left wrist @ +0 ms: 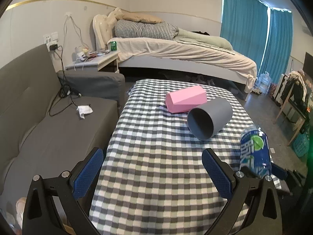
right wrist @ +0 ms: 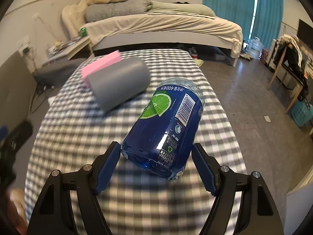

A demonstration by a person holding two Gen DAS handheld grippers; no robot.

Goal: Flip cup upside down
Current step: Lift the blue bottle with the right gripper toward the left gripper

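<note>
A grey cup (left wrist: pixel 213 117) lies on its side on the checkered tablecloth (left wrist: pixel 152 186), its open mouth facing my left gripper and its side resting against a pink box (left wrist: pixel 185 100). My left gripper (left wrist: pixel 152 154) is open and empty, hovering over the near part of the table, well short of the cup. My right gripper (right wrist: pixel 155 146) is shut on a tilted blue plastic bottle (right wrist: pixel 166 121) with a lime label, held above the table. In the right wrist view the cup (right wrist: pixel 119 82) and the pink box (right wrist: pixel 101 64) lie beyond the bottle, to the left.
A grey sofa (left wrist: pixel 49 127) runs along the table's left side, with a cable and a crumpled tissue on it. Behind the table stand a bed (left wrist: pixel 176 49) and a cluttered nightstand (left wrist: pixel 93 58). Bare floor and a chair (right wrist: pixel 289 74) lie to the right.
</note>
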